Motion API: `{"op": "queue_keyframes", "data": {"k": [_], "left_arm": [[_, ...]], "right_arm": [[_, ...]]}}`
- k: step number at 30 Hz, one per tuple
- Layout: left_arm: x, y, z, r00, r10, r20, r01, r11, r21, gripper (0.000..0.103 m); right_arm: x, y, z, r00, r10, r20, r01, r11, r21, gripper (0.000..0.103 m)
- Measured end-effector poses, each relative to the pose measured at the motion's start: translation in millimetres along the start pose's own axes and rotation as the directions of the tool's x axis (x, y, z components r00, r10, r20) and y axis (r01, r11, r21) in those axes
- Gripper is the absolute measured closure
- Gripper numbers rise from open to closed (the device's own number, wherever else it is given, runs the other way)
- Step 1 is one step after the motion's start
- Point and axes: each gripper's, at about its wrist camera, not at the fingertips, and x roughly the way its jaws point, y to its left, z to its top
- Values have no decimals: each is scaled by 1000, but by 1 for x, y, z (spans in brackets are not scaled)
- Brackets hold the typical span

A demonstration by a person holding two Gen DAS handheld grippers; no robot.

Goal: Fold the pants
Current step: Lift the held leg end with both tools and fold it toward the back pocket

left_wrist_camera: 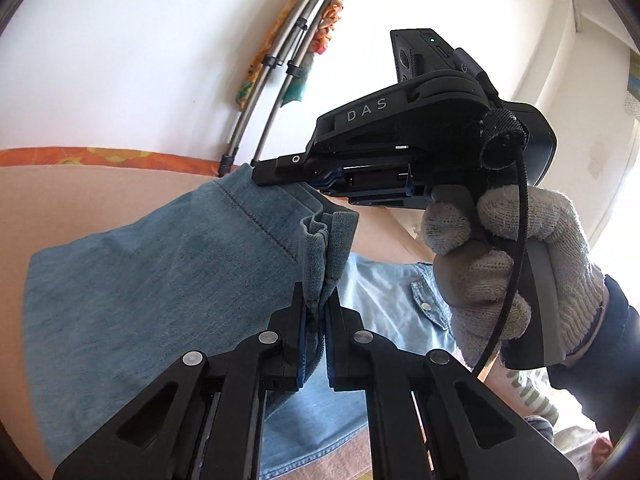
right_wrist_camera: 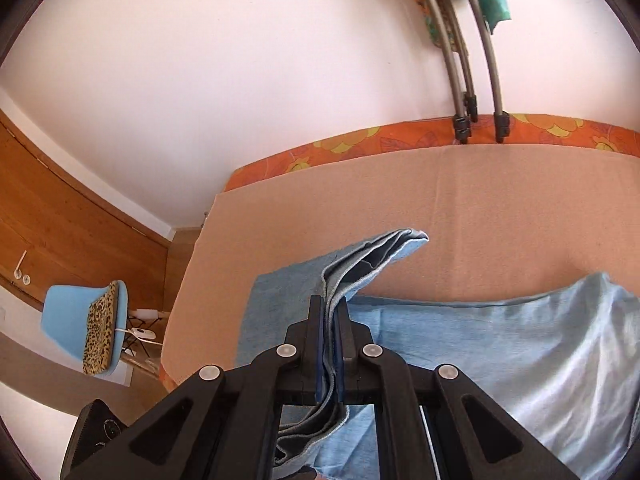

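Light blue denim pants [left_wrist_camera: 160, 280] lie on a peach-covered bed [left_wrist_camera: 80, 200]. My left gripper [left_wrist_camera: 318, 304] is shut on a bunched hem edge of the pants and lifts it. The right gripper [left_wrist_camera: 276, 178], held by a gloved hand [left_wrist_camera: 520, 264], shows beyond it, pinching the same raised edge farther along. In the right wrist view my right gripper [right_wrist_camera: 330, 316] is shut on layered denim hem that sticks up past the fingertips. The rest of the pants [right_wrist_camera: 500, 352] spread flat to the right on the bed [right_wrist_camera: 440, 208].
An orange floral mattress edge [right_wrist_camera: 360, 140] runs along the white wall. A folded metal frame [right_wrist_camera: 468, 60] leans on the wall behind the bed. A blue chair with a leopard cushion [right_wrist_camera: 92, 328] stands left, by a wooden door [right_wrist_camera: 60, 220].
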Motion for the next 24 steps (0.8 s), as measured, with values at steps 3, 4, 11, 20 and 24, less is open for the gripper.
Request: {"op": "queue_keyframes", "data": {"k": [3, 4, 11, 20, 24], "left_arm": [[34, -17, 0, 997, -62, -42, 63, 998, 14, 97], [44, -27, -1, 996, -77, -54, 79, 997, 22, 97], [88, -100, 5, 976, -167, -140, 178, 982, 68, 97], [143, -128, -18, 945, -205, -253, 228, 971, 65, 97], [156, -121, -34, 933, -203, -298, 225, 973, 41, 97]], "right_arm": [[-29, -50, 0, 999, -38, 23, 36, 998, 49, 101], [-38, -63, -2, 998, -49, 30, 47, 997, 59, 101], [-90, -157, -22, 994, -91, 65, 81, 986, 149, 101], [-103, -239, -68, 996, -70, 46, 57, 970, 235, 100], [-94, -252, -84, 998, -65, 4, 62, 972, 228, 67]]}}
